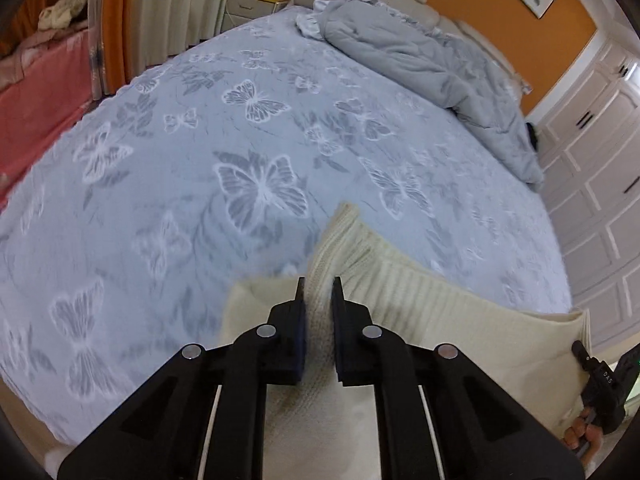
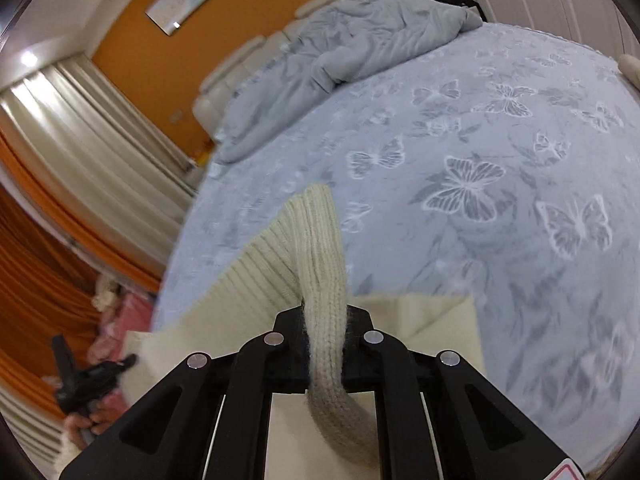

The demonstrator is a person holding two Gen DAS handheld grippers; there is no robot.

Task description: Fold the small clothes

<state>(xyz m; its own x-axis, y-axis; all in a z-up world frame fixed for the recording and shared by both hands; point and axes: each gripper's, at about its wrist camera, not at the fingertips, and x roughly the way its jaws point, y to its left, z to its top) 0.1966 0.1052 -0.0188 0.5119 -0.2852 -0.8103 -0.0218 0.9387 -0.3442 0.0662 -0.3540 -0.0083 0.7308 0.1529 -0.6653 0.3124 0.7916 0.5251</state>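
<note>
A cream knit sweater (image 1: 460, 312) lies near the front edge of the bed (image 1: 200, 140). My left gripper (image 1: 319, 286) is shut on a bunched fold of the cream sweater, with knit fabric filling the gap between its fingers. My right gripper (image 2: 325, 314) is shut on the sweater's ribbed sleeve (image 2: 320, 248), which runs up from the jaws and drapes over the ribbed body (image 2: 248, 280). Each gripper shows at the edge of the other's view: the right one in the left wrist view (image 1: 600, 384), the left one in the right wrist view (image 2: 92, 376).
The bed has a pale blue butterfly-print cover. A crumpled grey duvet (image 1: 420, 60) lies by the headboard. White wardrobe doors (image 1: 600, 152) stand on one side, curtains (image 2: 80, 152) and a pink-covered surface (image 1: 36, 112) on the other.
</note>
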